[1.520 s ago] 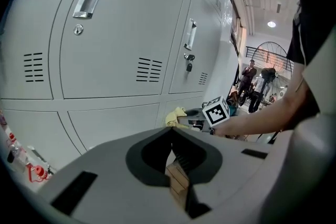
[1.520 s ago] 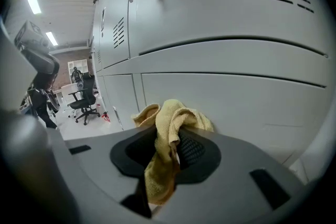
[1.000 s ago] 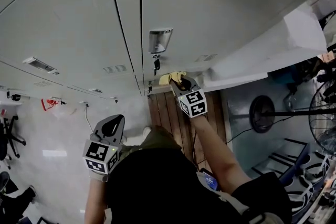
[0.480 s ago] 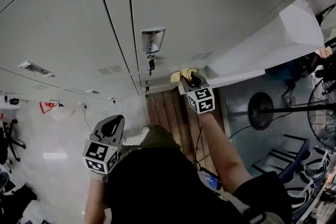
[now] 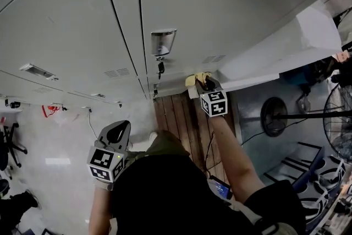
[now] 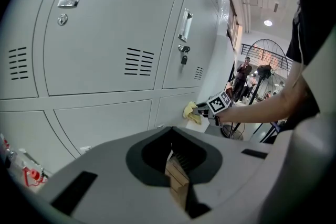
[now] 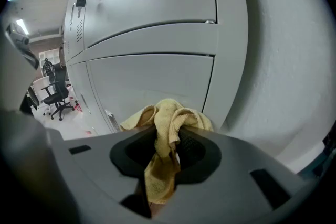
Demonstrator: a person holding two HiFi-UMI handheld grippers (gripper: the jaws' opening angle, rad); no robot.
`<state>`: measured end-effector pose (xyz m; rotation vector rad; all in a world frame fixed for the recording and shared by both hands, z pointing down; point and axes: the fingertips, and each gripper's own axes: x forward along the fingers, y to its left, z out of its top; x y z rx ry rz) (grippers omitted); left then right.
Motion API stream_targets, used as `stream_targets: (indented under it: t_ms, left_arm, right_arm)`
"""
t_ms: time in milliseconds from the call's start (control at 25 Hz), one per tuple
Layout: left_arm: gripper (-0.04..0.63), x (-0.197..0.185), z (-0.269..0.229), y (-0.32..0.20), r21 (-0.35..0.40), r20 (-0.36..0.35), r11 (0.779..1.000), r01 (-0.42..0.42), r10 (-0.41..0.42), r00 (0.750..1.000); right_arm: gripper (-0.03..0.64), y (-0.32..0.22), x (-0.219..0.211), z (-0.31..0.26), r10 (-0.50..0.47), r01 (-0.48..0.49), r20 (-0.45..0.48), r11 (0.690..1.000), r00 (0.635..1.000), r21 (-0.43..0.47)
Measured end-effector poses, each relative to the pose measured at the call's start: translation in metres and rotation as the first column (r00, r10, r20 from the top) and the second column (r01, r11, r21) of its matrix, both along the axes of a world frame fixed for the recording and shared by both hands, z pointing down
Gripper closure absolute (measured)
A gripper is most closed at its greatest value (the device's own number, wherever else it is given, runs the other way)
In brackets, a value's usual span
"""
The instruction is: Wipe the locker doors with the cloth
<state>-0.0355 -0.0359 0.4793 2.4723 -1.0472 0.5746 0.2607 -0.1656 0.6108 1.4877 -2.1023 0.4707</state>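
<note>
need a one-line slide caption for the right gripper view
Right claw shut on a yellow cloth, held close to the lower grey locker door.

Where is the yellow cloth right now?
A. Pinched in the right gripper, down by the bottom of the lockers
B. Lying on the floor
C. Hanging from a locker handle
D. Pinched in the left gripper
A: the yellow cloth is bunched between the jaws of the right gripper, low against the lockers, while the left gripper is shut on nothing.
</note>
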Motion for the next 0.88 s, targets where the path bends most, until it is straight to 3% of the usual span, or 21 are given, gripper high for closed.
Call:
stream_targets:
  t_ms: [360, 880]
  left_arm:
    - [0.588, -0.008, 0.002, 0.002, -0.004, 0.001, 1.0, 0.019, -0.019, 1.0]
    - [0.588, -0.036, 0.006, 0.014, -0.025, 0.009, 0.997, 0.079, -0.078, 0.997]
  right_arm:
    - [0.511, 0.0, -0.012, 0.02, 0.017, -0.017, -0.006, 0.999, 1.0, -0.044]
    - [0.511, 0.0, -0.09, 0.043, -0.067, 0.073, 0.056, 0.992, 0.996, -0.099]
